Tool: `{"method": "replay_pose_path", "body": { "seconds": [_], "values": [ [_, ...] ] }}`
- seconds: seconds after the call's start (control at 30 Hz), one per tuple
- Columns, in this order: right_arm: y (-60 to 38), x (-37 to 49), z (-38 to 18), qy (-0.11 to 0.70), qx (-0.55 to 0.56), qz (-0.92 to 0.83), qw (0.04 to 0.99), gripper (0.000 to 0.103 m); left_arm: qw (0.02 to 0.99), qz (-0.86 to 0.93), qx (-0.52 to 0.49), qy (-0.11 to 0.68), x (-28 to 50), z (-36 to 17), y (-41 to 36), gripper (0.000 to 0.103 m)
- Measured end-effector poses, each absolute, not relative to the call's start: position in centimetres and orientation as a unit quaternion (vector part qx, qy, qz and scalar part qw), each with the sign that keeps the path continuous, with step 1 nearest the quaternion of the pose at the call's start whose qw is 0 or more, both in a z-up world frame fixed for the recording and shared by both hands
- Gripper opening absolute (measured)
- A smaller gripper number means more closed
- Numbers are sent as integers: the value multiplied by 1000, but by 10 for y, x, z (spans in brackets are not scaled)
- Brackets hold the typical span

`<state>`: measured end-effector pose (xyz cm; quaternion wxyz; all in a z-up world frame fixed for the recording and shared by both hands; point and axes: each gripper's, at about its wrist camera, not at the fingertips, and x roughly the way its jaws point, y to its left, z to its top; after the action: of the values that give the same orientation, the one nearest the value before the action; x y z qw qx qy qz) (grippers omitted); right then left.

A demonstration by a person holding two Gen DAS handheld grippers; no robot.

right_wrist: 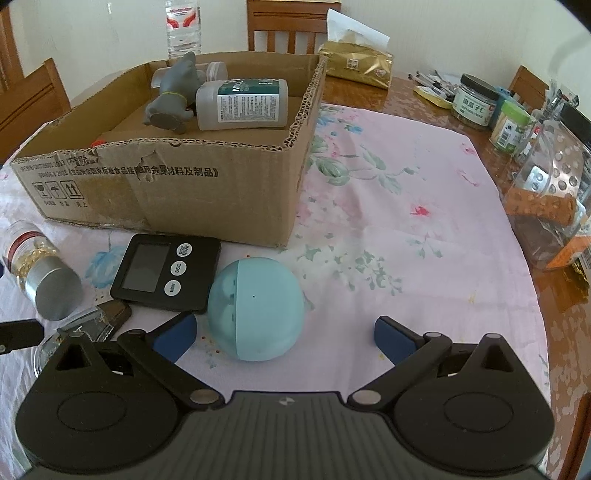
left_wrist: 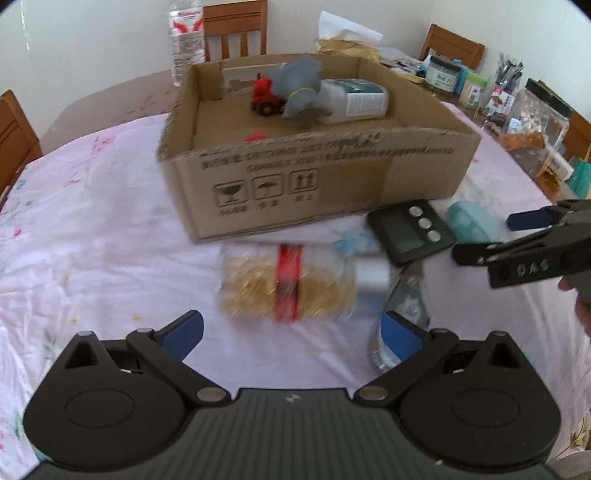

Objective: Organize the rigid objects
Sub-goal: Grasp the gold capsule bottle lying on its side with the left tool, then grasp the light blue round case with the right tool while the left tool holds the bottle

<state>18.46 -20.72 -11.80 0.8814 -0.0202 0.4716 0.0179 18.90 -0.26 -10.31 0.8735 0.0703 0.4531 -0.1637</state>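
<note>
An open cardboard box stands on the pink cloth. It holds a grey toy dog, a white bottle and a red toy. In front of the box lie a clear capsule bottle with a red band, a black timer, a light blue egg-shaped shell and a clear jar on its side. My left gripper is open, just short of the capsule bottle. My right gripper is open, with the blue shell between its fingers.
Jars, a plastic container and pens crowd the table's right edge. A gold tissue pack and a water bottle stand behind the box. Wooden chairs ring the table.
</note>
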Motion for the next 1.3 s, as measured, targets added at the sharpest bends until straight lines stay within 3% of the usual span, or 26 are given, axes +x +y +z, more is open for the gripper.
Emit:
{"method": "replay_pose_path", "body": {
  "seconds": [0.57, 1.3],
  "values": [
    [-210, 183, -119, 461, -29, 37, 886, 103, 889, -119, 99, 431, 210, -108, 2, 102],
    [-211, 186, -119, 452, -50, 86, 886, 103, 888, -85, 49, 449, 220, -120, 6, 103]
  ]
}}
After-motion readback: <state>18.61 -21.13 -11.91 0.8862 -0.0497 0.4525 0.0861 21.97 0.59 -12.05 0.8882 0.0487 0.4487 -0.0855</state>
